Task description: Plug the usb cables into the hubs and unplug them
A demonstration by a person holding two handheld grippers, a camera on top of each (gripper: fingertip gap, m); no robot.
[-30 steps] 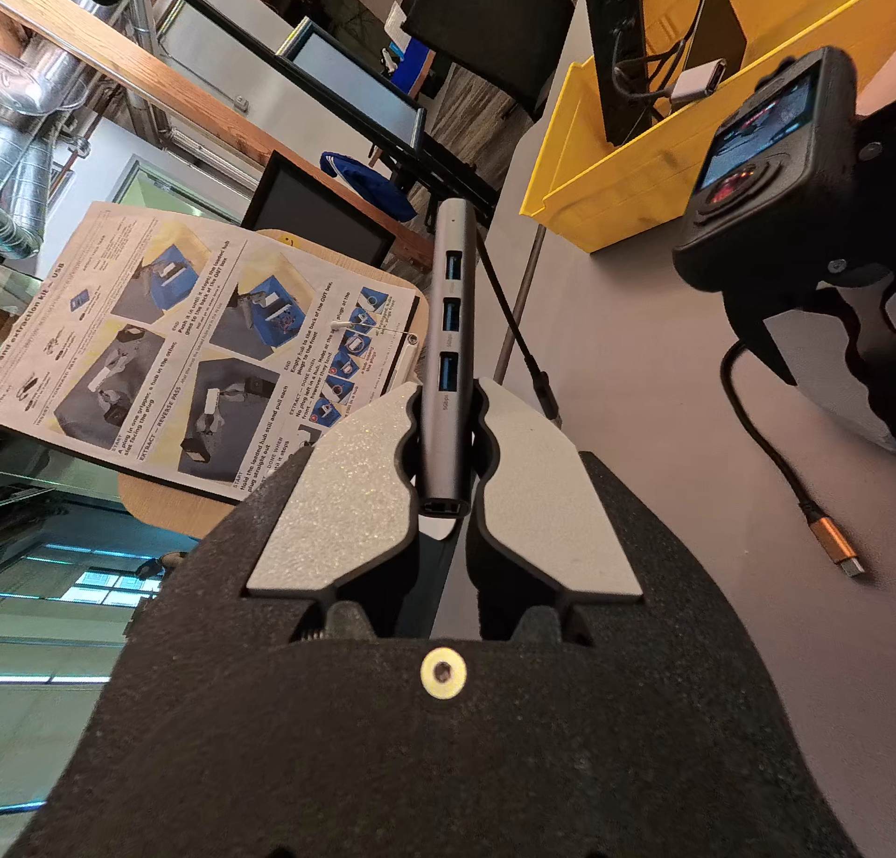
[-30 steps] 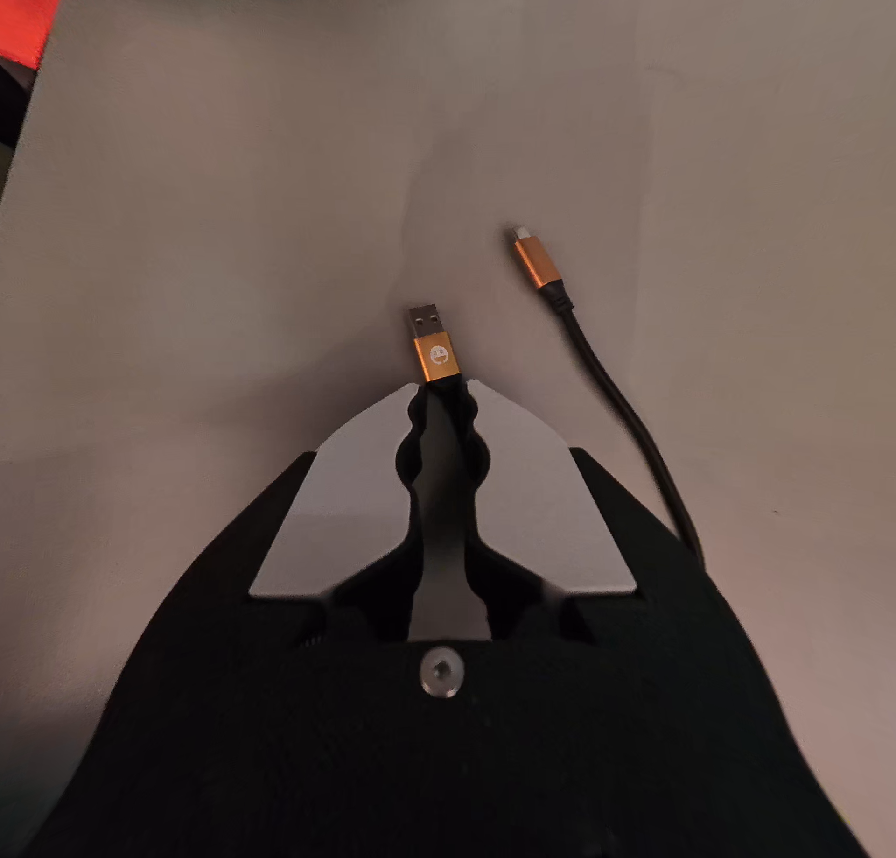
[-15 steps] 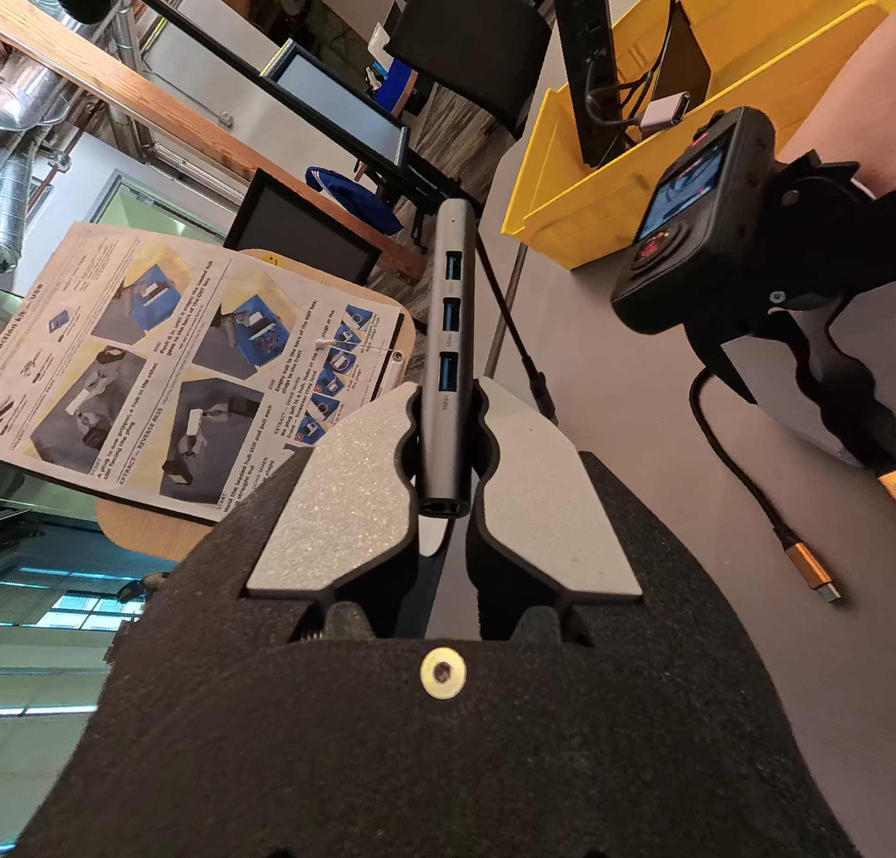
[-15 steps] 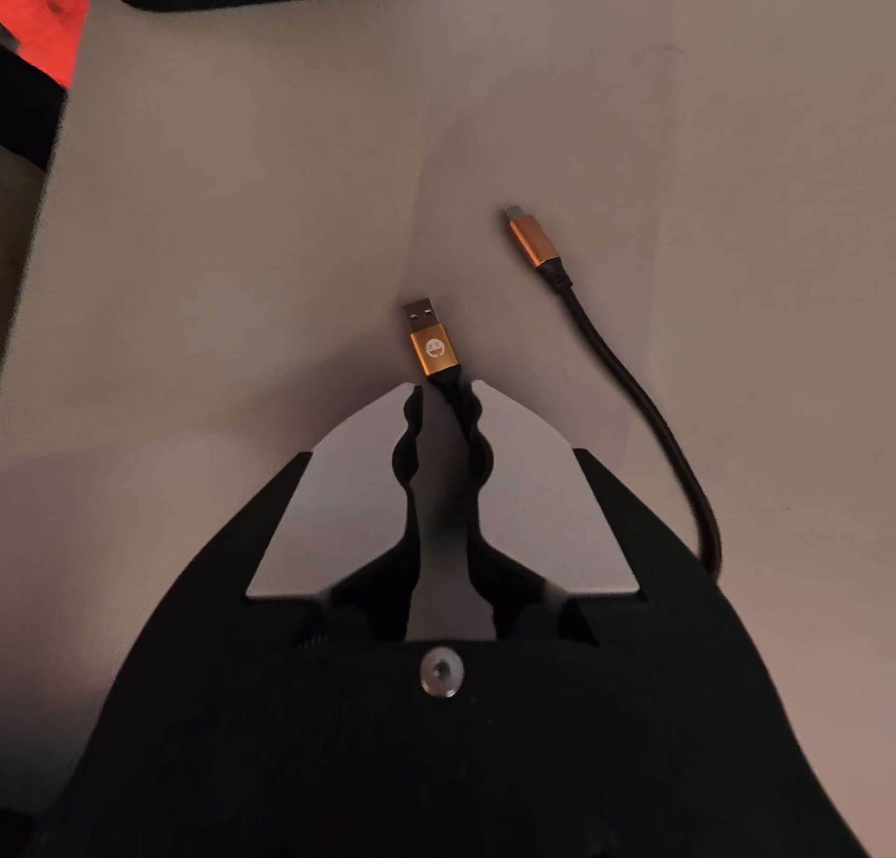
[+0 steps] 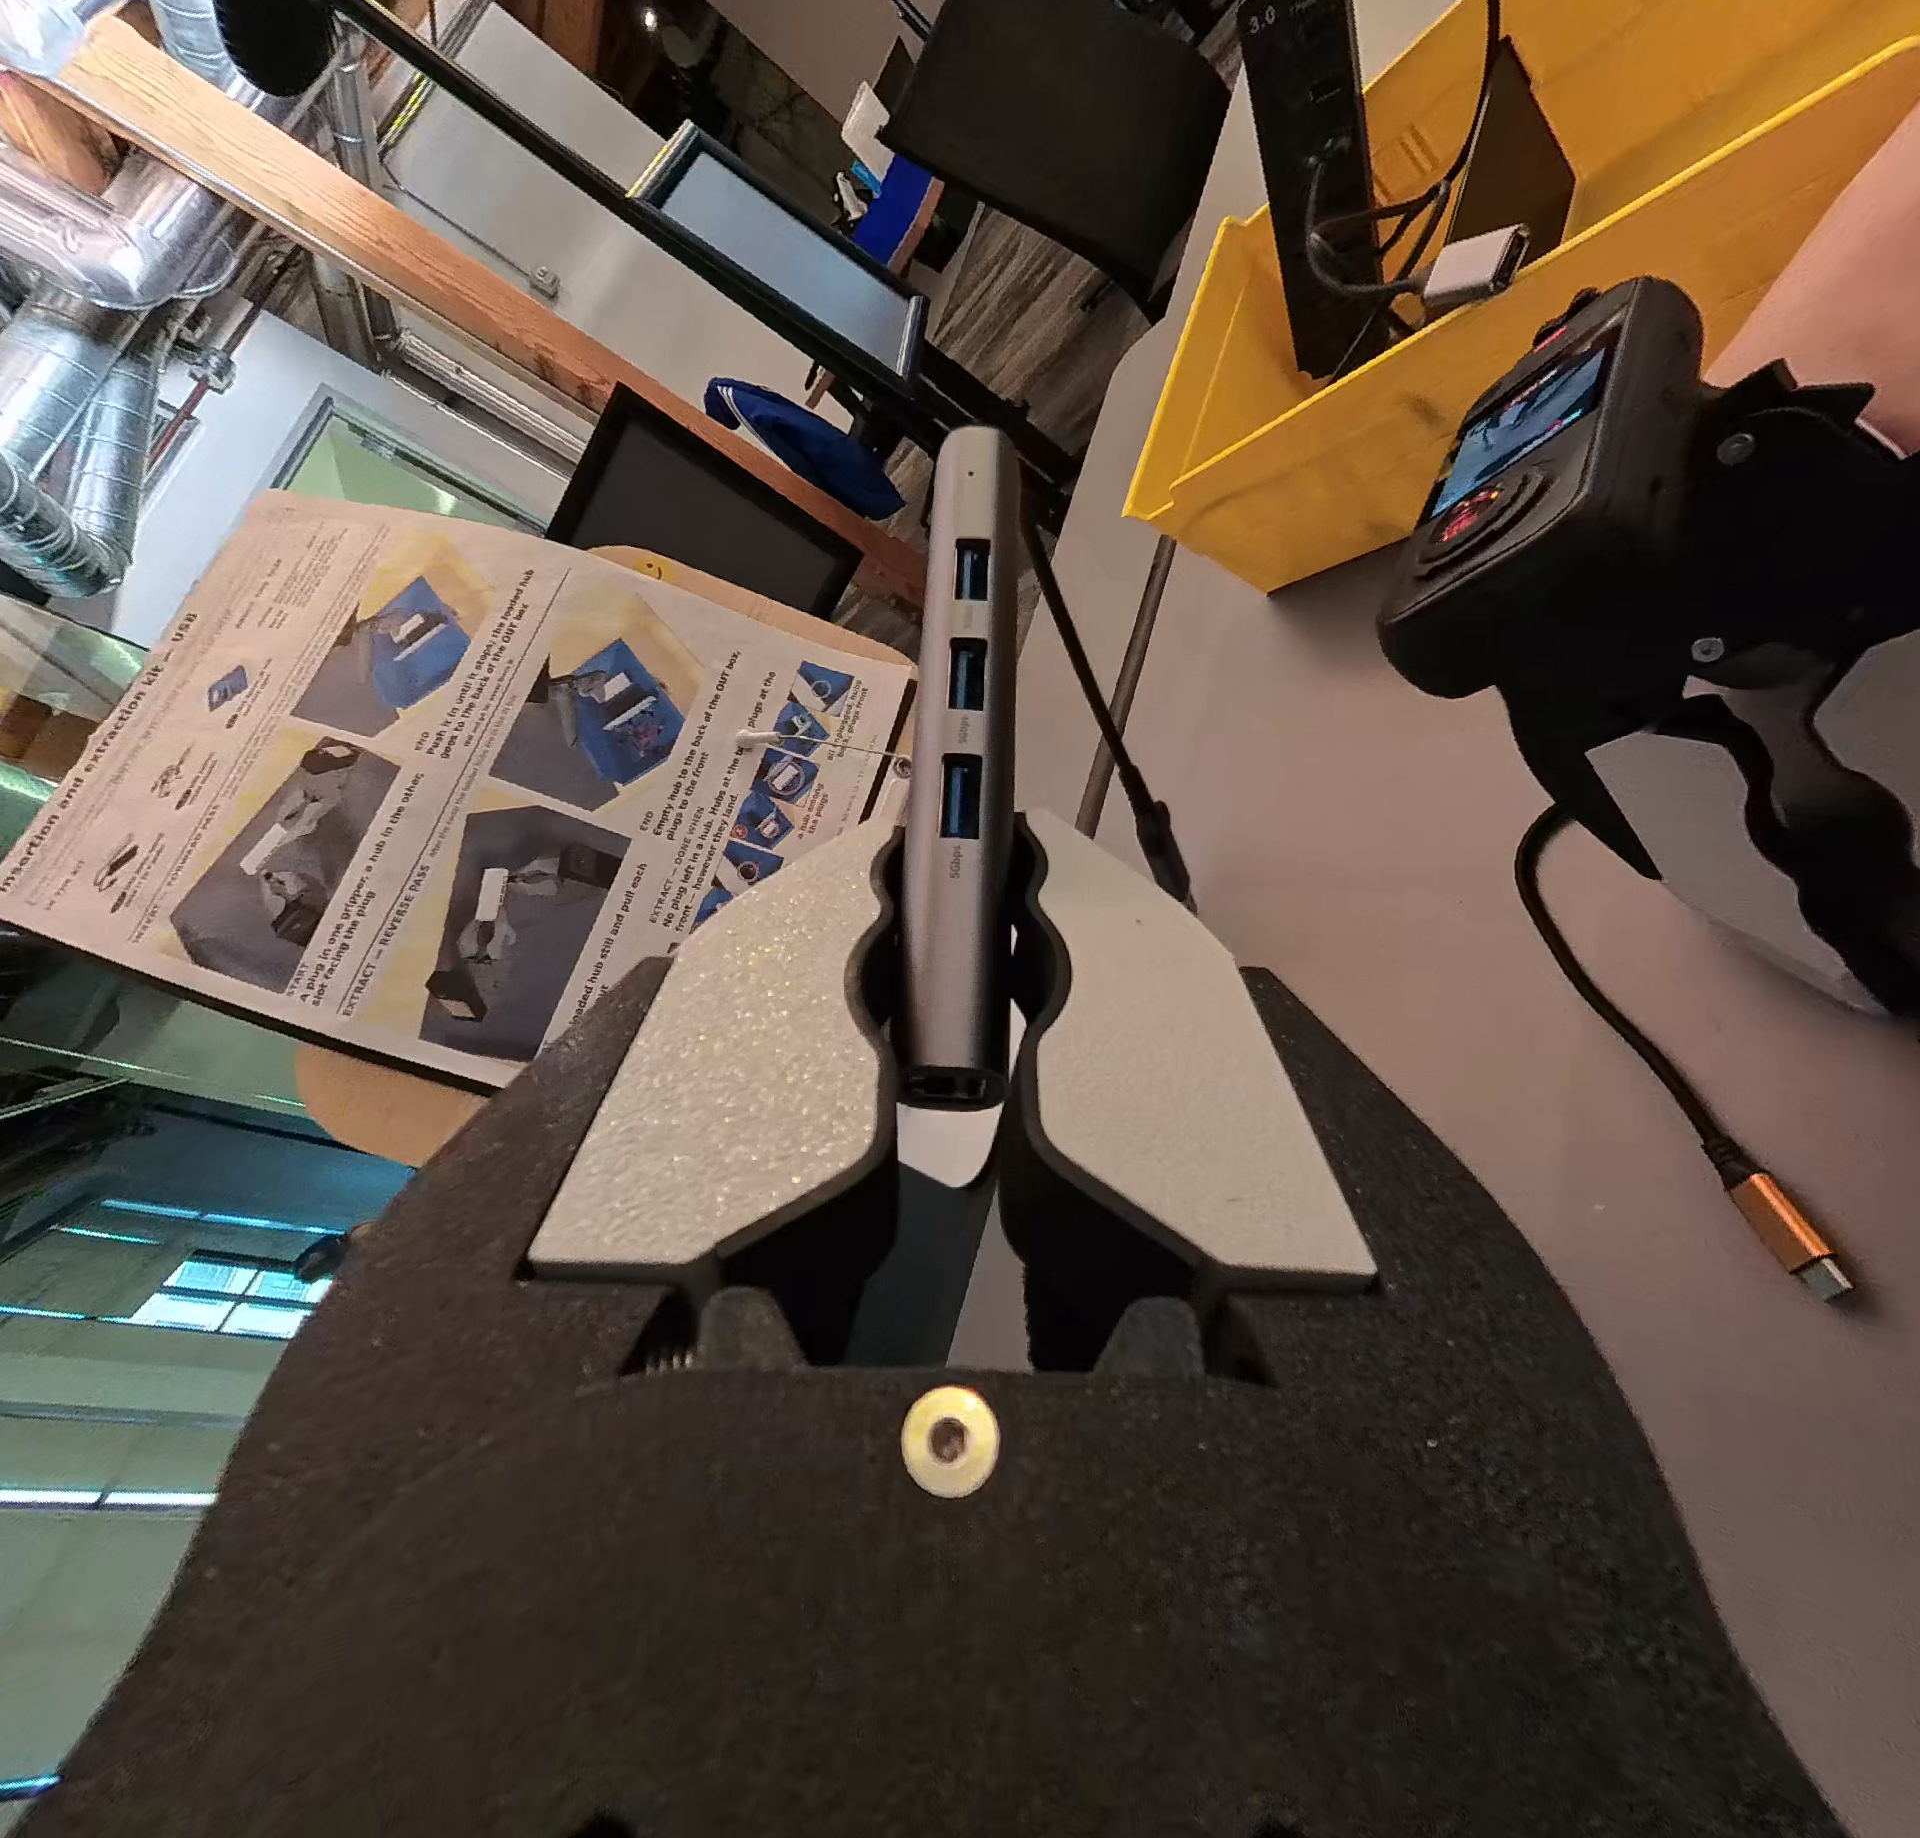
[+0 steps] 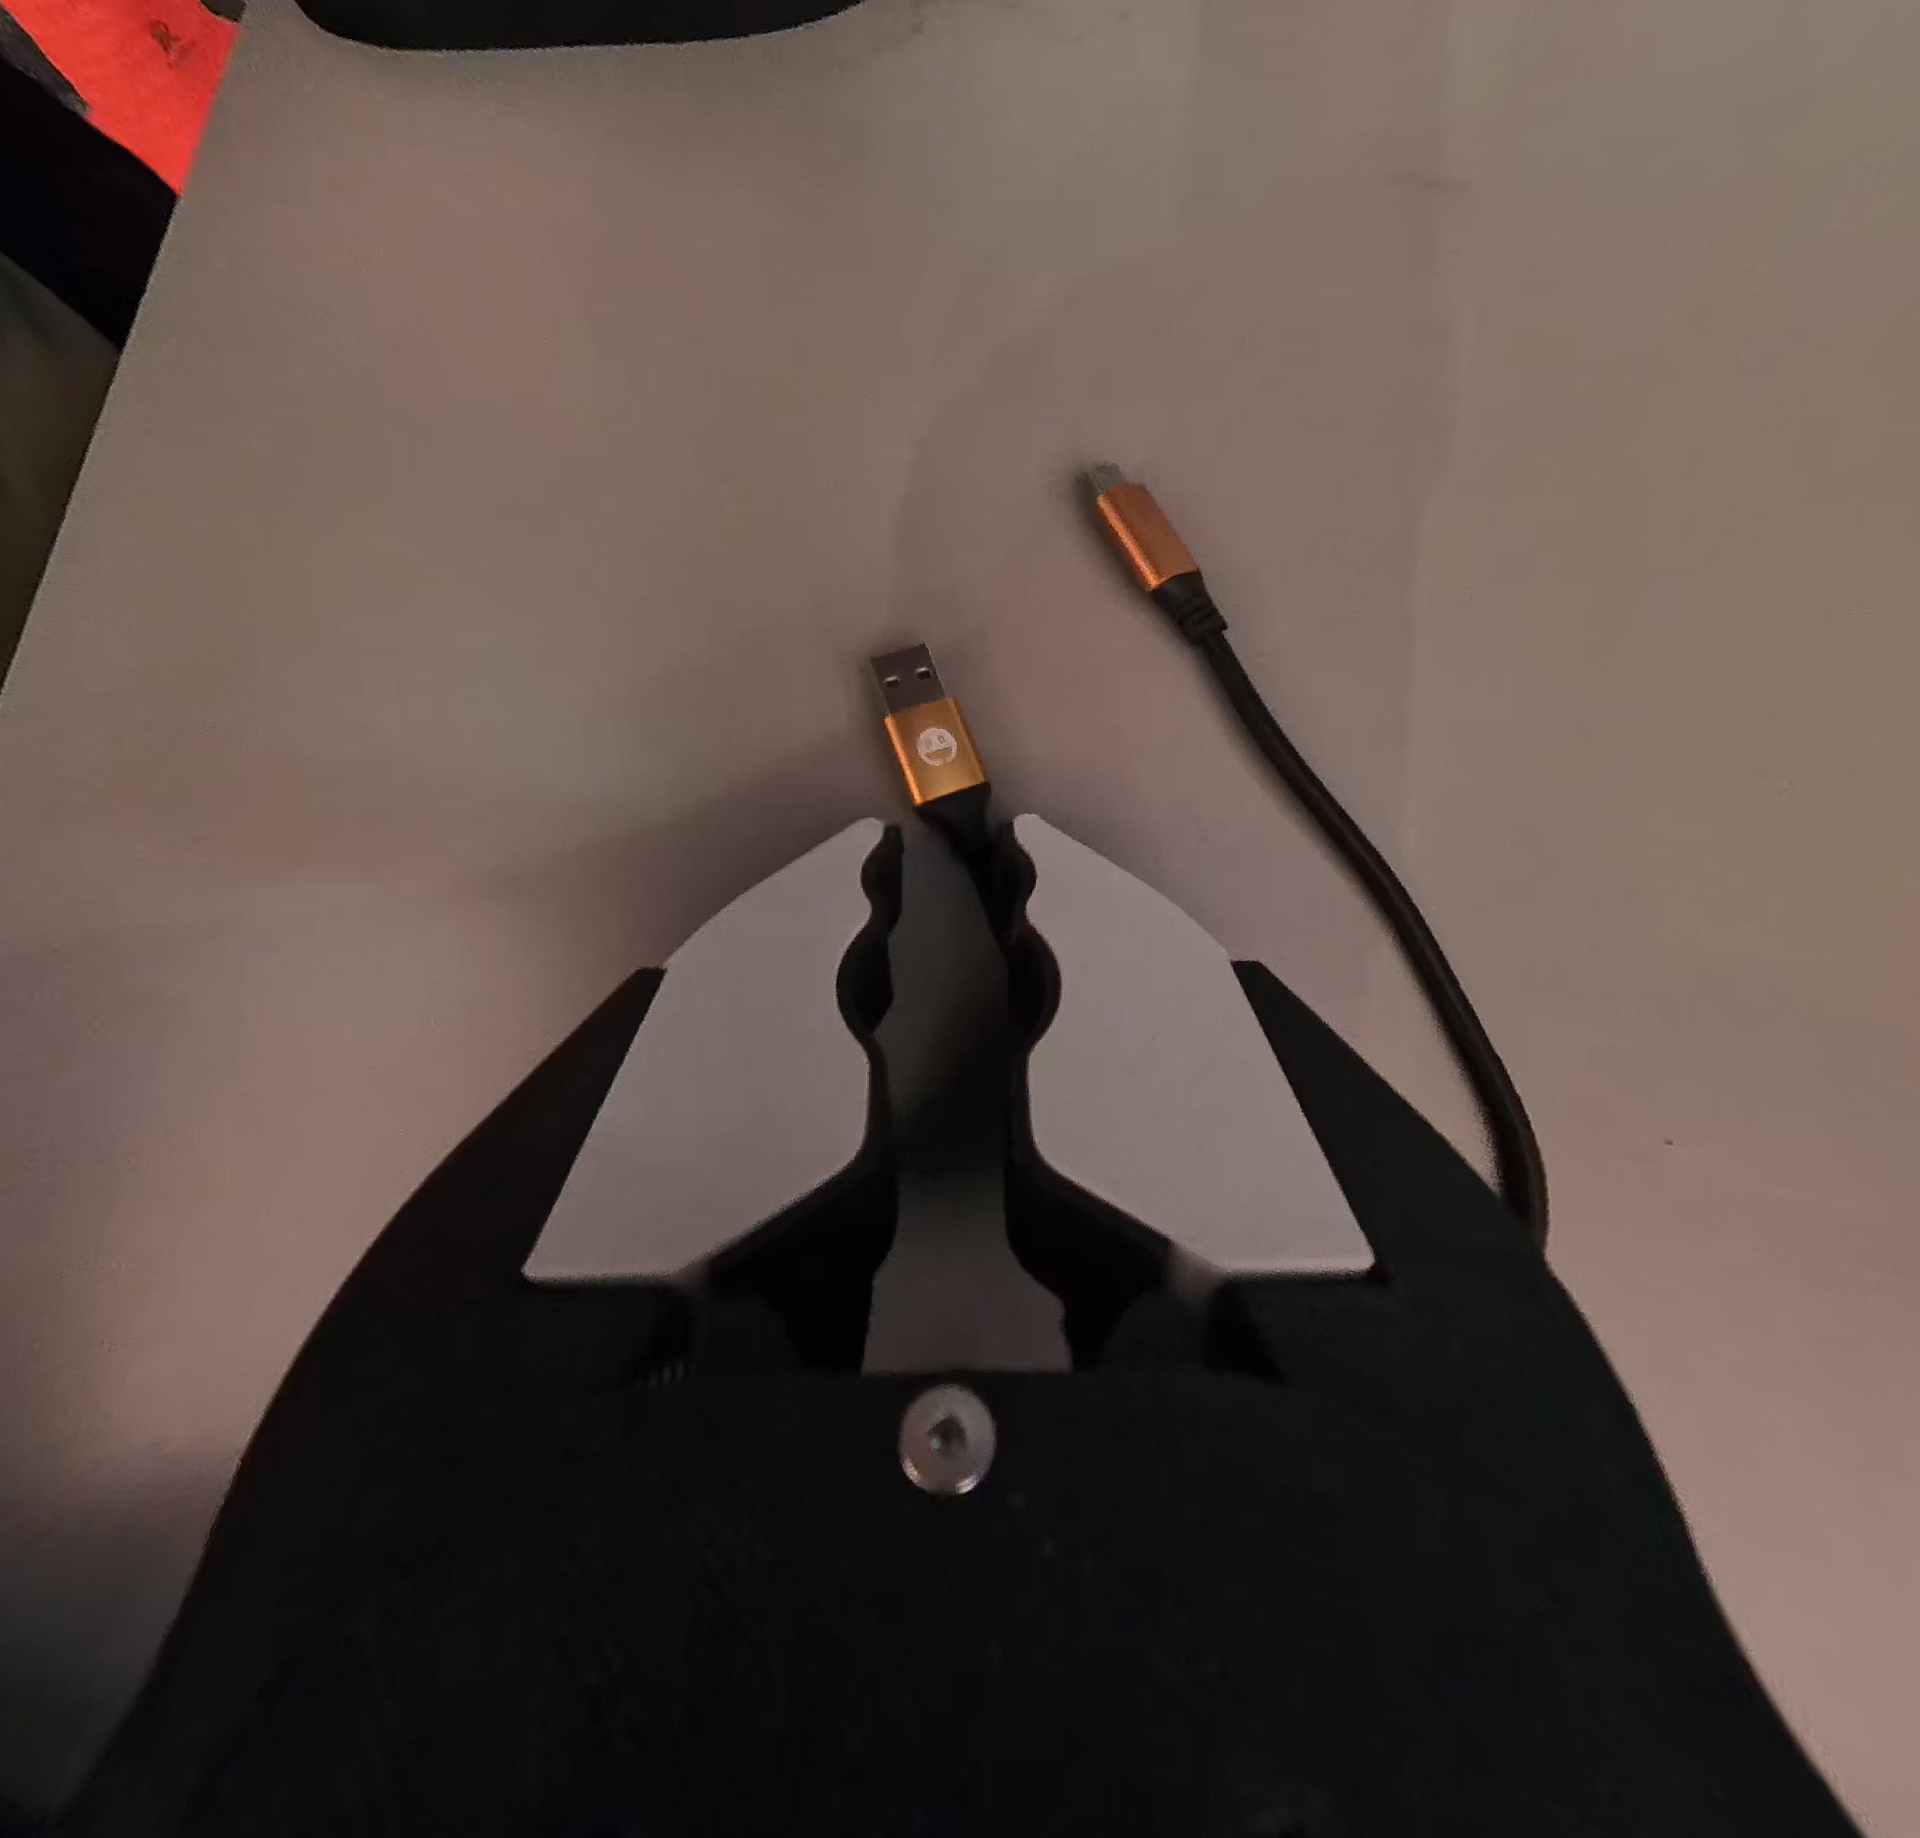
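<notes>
In the left wrist view, the left claw (image 5: 954, 843) is clamped on a grey USB hub (image 5: 961, 708), held above the desk (image 5: 1351, 853). In the right wrist view, the right claw (image 6: 948, 832) stands parted around the black cable behind the orange USB-A plug (image 6: 928, 734), which lies on the desk.

My left wrist view is bright and bent at its edges; my right one is dim, reddish, blurry toward 6 o'clock.

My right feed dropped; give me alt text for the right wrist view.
The right gripper is open around a black cable just behind its orange USB-A plug on the grey table. The cable's small orange plug lies farther right.
</notes>
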